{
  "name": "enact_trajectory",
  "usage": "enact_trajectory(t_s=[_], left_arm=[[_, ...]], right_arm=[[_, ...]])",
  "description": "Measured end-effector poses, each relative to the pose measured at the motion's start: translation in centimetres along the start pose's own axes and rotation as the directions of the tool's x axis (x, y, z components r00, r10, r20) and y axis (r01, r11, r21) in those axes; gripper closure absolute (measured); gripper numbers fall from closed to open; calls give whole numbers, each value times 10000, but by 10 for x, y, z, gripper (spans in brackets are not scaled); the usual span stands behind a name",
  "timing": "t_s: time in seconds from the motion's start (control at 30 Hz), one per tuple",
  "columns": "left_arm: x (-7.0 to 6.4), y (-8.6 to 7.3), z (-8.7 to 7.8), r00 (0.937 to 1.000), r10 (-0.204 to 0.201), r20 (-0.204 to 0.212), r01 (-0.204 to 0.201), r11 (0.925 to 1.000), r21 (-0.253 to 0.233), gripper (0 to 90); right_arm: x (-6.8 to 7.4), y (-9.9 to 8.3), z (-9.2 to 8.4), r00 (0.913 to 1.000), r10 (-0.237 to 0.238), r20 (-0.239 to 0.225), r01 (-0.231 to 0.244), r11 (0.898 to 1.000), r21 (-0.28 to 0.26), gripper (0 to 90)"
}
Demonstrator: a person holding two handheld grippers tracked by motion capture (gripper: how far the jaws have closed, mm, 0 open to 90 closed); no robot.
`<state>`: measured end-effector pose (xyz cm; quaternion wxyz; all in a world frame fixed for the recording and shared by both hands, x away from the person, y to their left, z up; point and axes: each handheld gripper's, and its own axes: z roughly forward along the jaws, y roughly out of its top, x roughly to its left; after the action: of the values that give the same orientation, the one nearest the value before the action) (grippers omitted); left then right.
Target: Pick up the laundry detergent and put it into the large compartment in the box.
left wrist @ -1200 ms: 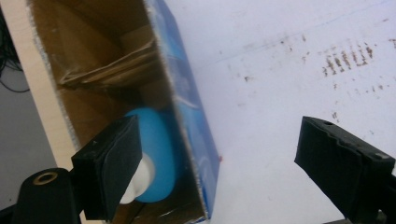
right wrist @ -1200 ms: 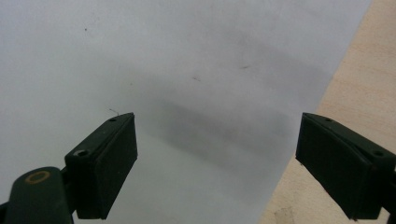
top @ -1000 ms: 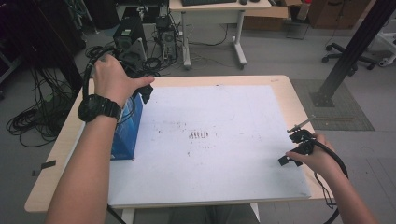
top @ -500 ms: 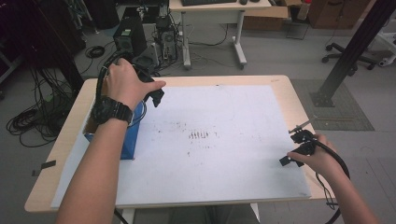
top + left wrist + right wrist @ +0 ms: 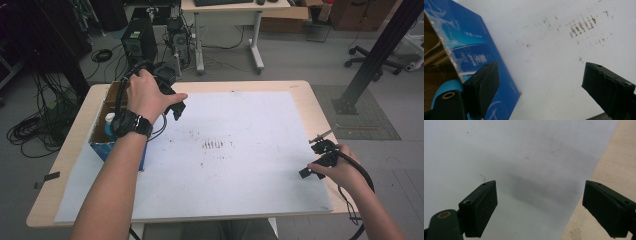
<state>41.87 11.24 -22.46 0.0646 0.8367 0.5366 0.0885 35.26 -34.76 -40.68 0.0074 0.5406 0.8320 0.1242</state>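
Right tool (image 5: 320,160) — nearest the person, at the right edge of the worktop (image 5: 305,95): it rests low over the white sheet (image 5: 250,130) in the same spot as a second ago. In the right gripper view its jaws stand wide apart with nothing between them, bare sheet and a strip of wood beneath.

Left tool (image 5: 172,102) — this is what has changed. A second ago the left hand (image 5: 142,95) sat over the blue carton's face; half a second ago it had drawn back toward the far left corner; now it hangs above the carton's right wall, tool pointing out over the sheet. Its jaws are apart and empty; in the left gripper view the left pad (image 5: 482,87) overlaps the carton's printed side, the other stands over stained sheet.

Blue carton (image 5: 102,145) — open-topped, at the left edge of the worktop, partly on the sheet. A white-capped bottle (image 5: 109,122) shows inside, close to the wrist.

Judgement: nothing is gripped yet; the left tool appears to be lining up on the carton or its contents.
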Motion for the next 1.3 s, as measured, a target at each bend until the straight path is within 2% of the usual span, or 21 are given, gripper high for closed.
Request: enact_trajectory(t_s=[0.53,1.3], left_arm=[[-17,-1,21,9993,360,111,-361,9993,110,153],[-24,-8,48,9986,424,305,-435,9984,373,153]], right_arm=[[-1,-2,1,10000,31,5,-31,10000,25,124],[2,-2,1,10000,40,14,-40,10000,60,123]])
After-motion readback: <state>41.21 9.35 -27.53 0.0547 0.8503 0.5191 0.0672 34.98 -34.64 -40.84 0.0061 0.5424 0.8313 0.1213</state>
